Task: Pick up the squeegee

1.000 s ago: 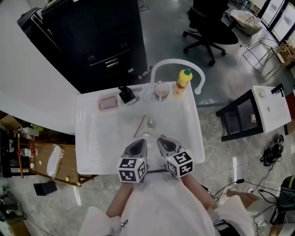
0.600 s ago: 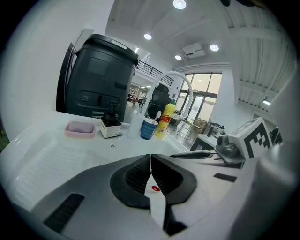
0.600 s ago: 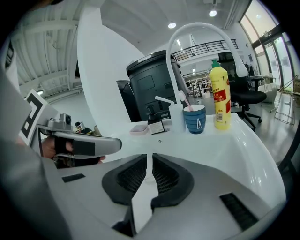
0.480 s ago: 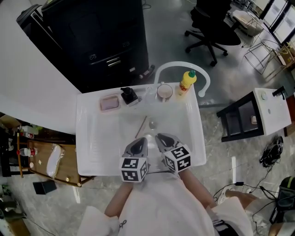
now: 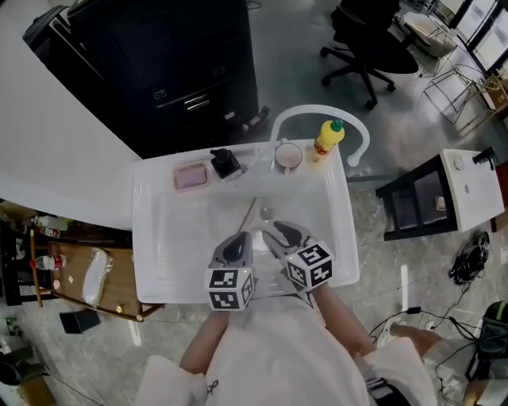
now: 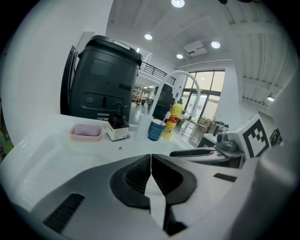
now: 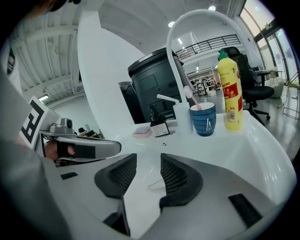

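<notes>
Squeegee [image 5: 250, 211] lies just ahead of right gripper's [image 7: 148, 165] just-opened jaws.

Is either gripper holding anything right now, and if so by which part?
Nothing is held. The left gripper is shut and empty; the right gripper has jaws that have just been opening, with nothing between them.

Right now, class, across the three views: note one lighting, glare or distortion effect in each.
Head view: wide lens bows the white moulded sink; light streaks glare on the pale glossy floor. Left gripper view: circular fisheye, black corners, round ceiling lamps blown out. Right gripper view: bright windows behind the yellow plastic bottle wash out the right side.
</notes>
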A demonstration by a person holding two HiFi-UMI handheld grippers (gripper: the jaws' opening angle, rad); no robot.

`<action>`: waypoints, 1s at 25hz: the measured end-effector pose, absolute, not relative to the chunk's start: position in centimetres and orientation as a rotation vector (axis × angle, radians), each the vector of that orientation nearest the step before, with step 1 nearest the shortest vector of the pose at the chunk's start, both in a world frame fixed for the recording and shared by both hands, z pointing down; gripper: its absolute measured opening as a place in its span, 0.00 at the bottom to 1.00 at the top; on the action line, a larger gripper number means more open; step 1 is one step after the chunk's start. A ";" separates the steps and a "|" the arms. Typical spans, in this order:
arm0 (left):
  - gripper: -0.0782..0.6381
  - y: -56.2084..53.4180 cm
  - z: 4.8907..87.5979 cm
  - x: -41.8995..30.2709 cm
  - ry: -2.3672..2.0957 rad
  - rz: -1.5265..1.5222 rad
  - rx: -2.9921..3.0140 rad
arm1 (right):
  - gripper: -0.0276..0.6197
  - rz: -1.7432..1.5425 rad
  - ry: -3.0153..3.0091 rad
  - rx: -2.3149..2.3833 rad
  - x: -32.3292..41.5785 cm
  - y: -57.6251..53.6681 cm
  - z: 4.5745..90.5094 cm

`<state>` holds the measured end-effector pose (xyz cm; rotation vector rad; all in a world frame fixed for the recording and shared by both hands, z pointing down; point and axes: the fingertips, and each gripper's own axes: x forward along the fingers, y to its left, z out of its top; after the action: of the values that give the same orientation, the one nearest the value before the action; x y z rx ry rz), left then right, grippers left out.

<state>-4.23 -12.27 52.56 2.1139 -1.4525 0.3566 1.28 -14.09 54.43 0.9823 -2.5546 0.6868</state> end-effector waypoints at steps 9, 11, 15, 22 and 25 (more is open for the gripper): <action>0.15 -12.3 53.6 -4.1 -1.409 0.407 2.104 | 0.33 0.657 -2.501 0.911 0.1 -14.5 56.3; 0.15 -12.8 53.8 -4.1 -1.399 0.417 2.103 | 0.33 0.643 -2.475 0.908 0.1 -14.9 56.9; 0.15 -12.9 54.1 -4.1 -1.383 0.444 2.112 | 0.35 0.646 -2.447 0.888 0.0 -14.9 57.8; 0.15 -13.8 54.6 -4.4 -1.378 0.447 2.095 | 0.35 0.625 -2.410 0.840 -0.2 -15.9 59.4; 0.15 -13.9 55.0 -4.4 -1.374 0.452 2.088 | 0.35 0.634 -2.404 0.825 -0.3 -16.0 60.0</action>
<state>-4.40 -13.89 55.05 2.0878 -1.3742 0.4515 -0.34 -16.00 59.95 0.8251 -2.4037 0.6344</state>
